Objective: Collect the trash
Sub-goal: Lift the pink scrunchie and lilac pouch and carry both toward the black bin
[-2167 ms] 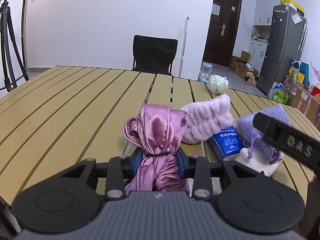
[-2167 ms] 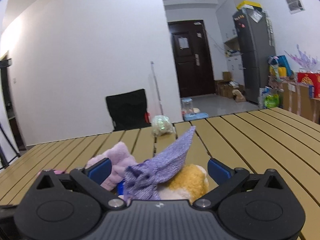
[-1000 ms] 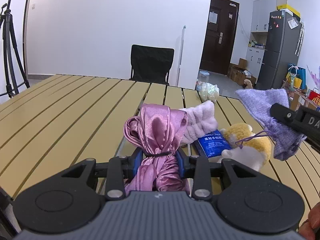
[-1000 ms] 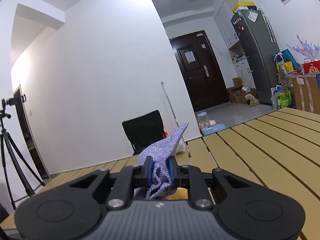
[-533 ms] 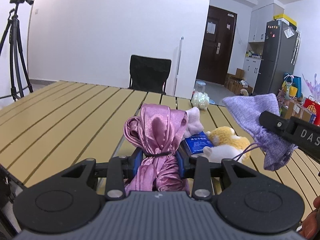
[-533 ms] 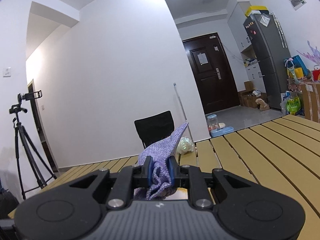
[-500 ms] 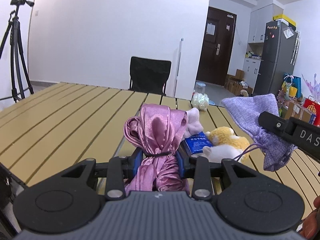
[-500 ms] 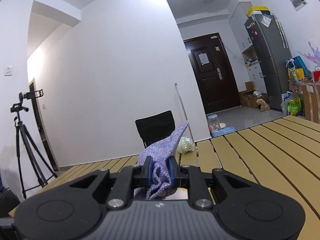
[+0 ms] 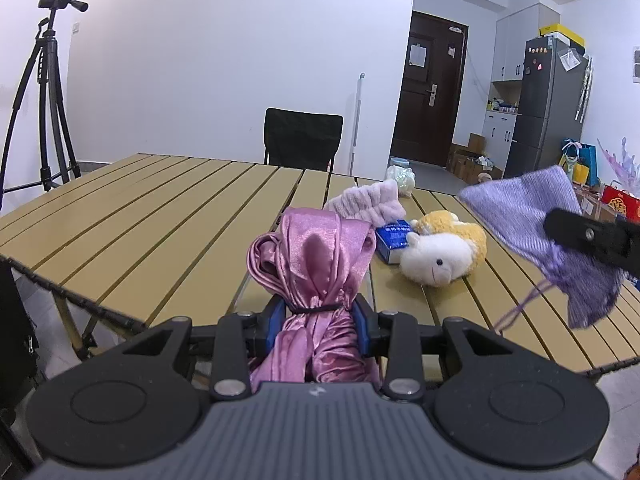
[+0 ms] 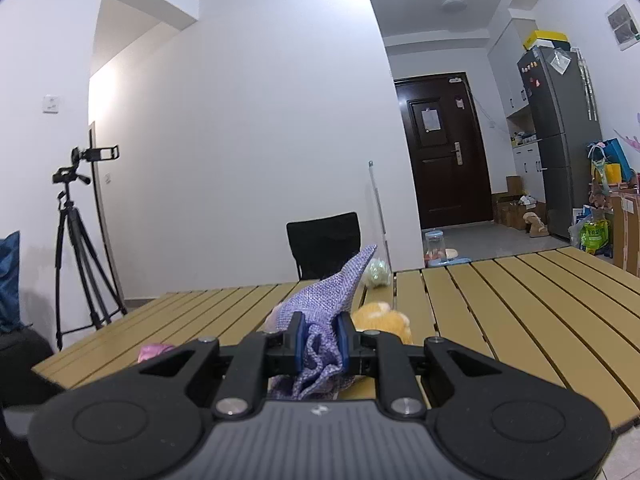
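My left gripper [image 9: 319, 320] is shut on a pink satin bag [image 9: 316, 256], held above the near edge of the slatted wooden table [image 9: 160, 216]. My right gripper [image 10: 322, 344] is shut on a purple knitted pouch [image 10: 332, 292]; the pouch also shows at the right of the left wrist view [image 9: 532, 216], lifted off the table with its drawstring hanging. On the table lie a yellow and white plush toy [image 9: 444, 248], a blue packet [image 9: 394, 236] and a fluffy pink headband [image 9: 364, 204].
A crumpled clear plastic bag [image 9: 401, 178] lies at the table's far edge. A black chair [image 9: 302, 140] stands behind the table. A camera tripod [image 9: 44, 92] stands at the left. A fridge [image 9: 552, 104] and boxes are at the right.
Both grippers have drawn back and risen from the table, each still holding its bag. The pile on the table looks farther away and the table's near edge has come into view.
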Demonstrator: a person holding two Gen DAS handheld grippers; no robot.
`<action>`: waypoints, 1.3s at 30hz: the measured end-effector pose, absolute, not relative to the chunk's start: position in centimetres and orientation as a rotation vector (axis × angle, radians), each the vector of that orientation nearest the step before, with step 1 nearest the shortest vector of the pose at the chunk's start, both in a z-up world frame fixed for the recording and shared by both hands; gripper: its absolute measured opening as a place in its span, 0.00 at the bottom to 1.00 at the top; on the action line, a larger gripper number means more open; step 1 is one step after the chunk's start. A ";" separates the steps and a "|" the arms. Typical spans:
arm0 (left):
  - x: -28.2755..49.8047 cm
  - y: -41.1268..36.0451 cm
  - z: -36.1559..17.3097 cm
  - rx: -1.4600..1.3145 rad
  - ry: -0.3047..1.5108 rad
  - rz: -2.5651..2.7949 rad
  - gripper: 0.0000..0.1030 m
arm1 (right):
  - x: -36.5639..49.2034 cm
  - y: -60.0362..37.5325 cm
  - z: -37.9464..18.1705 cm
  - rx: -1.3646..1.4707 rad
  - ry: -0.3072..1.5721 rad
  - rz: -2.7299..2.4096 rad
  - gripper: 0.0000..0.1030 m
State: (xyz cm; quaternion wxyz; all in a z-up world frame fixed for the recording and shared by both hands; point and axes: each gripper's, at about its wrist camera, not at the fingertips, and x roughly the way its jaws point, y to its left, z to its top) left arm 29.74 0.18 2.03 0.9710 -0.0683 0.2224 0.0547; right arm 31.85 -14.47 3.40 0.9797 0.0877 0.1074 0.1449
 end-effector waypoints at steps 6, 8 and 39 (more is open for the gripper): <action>27.2 0.4 1.5 -0.133 0.448 0.103 0.34 | 28.3 -14.6 2.7 0.163 0.224 0.305 0.15; 26.4 0.4 1.1 -0.124 0.454 0.104 0.34 | 27.4 -14.6 2.3 0.161 0.233 0.306 0.15; 14.1 2.0 -7.5 0.022 0.647 0.070 0.34 | 15.3 -12.9 -8.3 0.019 0.568 0.337 0.15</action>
